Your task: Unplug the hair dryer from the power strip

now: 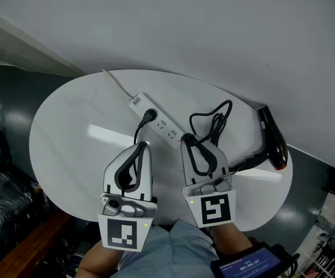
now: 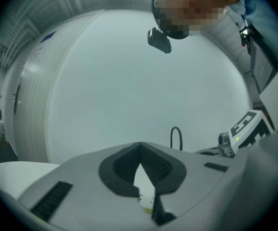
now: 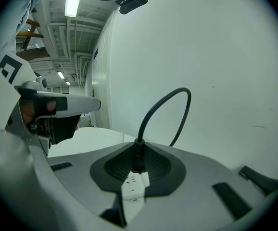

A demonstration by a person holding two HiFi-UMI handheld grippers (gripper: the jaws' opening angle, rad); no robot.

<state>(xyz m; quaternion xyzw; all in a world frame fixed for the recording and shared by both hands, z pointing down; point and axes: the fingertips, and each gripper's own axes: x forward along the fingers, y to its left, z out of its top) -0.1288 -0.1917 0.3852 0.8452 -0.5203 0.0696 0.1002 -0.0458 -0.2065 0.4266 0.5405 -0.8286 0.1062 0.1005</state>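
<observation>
On the white oval table (image 1: 69, 132) lies a white power strip (image 1: 159, 122). At its far end sits a black plug (image 1: 149, 116) whose cord runs off under my left gripper. A black hair dryer (image 1: 273, 138) rests at the table's right edge, and its cord (image 1: 214, 120) coils back toward my right gripper (image 1: 186, 139). That gripper (image 3: 138, 150) is shut on the dryer's black plug (image 3: 138, 159), just above the strip (image 3: 133, 186). I cannot tell whether the prongs are clear of it. My left gripper (image 1: 144, 145) hovers beside it, its tips (image 2: 140, 144) together and holding nothing.
The strip's white lead (image 1: 115, 83) runs off the table's far edge toward a pale wall. Dark floor and cluttered shelves (image 1: 5, 196) surround the table. The other gripper's marker cube (image 2: 247, 126) shows at the right of the left gripper view.
</observation>
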